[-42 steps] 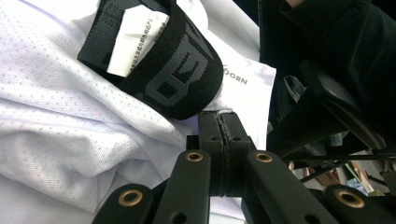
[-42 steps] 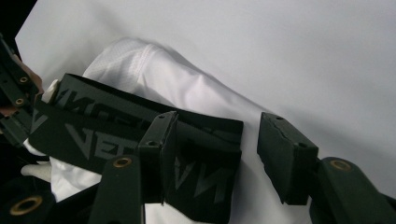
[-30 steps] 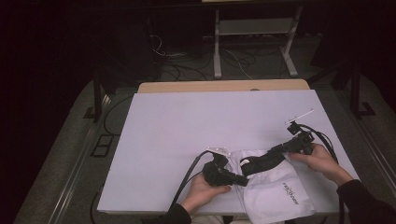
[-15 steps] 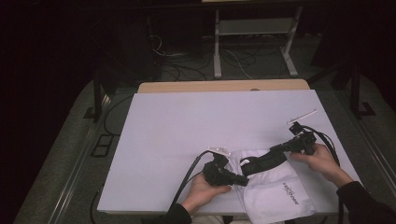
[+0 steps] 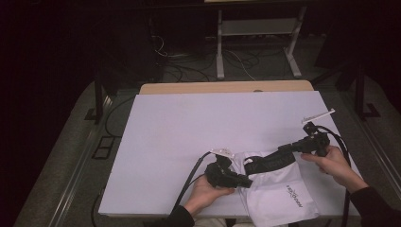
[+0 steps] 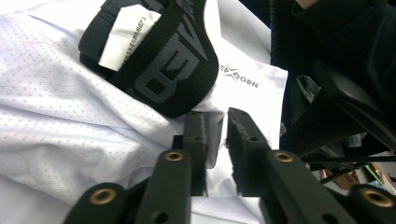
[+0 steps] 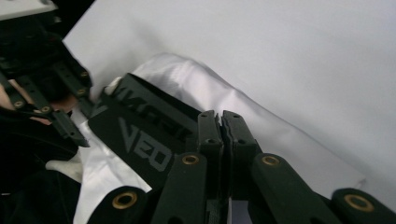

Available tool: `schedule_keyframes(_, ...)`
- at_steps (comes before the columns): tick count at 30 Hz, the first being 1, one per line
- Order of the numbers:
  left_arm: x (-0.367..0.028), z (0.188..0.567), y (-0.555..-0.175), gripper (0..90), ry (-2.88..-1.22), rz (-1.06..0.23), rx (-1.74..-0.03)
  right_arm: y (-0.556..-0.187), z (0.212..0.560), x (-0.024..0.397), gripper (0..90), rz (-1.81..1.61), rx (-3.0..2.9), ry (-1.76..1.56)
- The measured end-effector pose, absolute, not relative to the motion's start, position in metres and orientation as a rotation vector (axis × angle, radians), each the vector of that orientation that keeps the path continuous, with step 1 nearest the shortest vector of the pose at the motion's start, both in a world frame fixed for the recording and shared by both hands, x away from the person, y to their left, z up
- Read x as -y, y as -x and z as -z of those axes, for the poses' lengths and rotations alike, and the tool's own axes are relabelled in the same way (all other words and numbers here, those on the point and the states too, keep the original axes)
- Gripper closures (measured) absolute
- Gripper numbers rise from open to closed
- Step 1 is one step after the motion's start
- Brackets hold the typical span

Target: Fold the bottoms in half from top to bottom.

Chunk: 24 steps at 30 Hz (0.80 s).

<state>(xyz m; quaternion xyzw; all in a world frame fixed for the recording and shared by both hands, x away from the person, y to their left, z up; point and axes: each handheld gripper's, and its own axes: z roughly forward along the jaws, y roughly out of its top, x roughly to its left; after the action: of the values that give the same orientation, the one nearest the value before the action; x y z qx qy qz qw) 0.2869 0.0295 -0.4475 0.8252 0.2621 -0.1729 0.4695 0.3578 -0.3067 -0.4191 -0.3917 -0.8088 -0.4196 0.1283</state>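
1. A pair of white shorts (image 5: 279,189) lies crumpled at the near right of the white table (image 5: 189,127), with a broad black waistband (image 5: 267,161) across its top.
2. In the left gripper view the cloth (image 6: 60,107) is a fine, dimpled mesh. The waistband (image 6: 168,70) is smooth elastic with grey woven letters and a white paper-like label (image 6: 128,32).
3. The left gripper (image 6: 216,140) has just been opening. Its jaws stand a little apart, with a fold of white cloth in the gap and no pad pressing on it.
4. The right gripper (image 7: 221,126) has its jaws together, pinched on the waistband's edge (image 7: 149,135).
5. The high view alone shows both hands and the printed logo (image 5: 294,195) on one leg.
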Motion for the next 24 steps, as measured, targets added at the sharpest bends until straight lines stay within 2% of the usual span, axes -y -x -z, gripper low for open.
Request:
schedule_keyframes(4,-0.032,0.443,-0.287,60.5,-2.019,0.4,-0.642,-0.353,0.416,0.311,85.2,1.246,2.358,1.11)
schedule_keyframes(14,-0.042,0.423,-0.292,41.7,-1.955,0.271,-0.68,-0.338,0.413,0.319,85.2,1.291,2.362,1.009)
schedule_keyframes(24,-0.044,0.414,-0.305,31.1,-1.911,0.186,-0.724,-0.325,0.408,0.322,85.1,1.26,2.398,0.953)
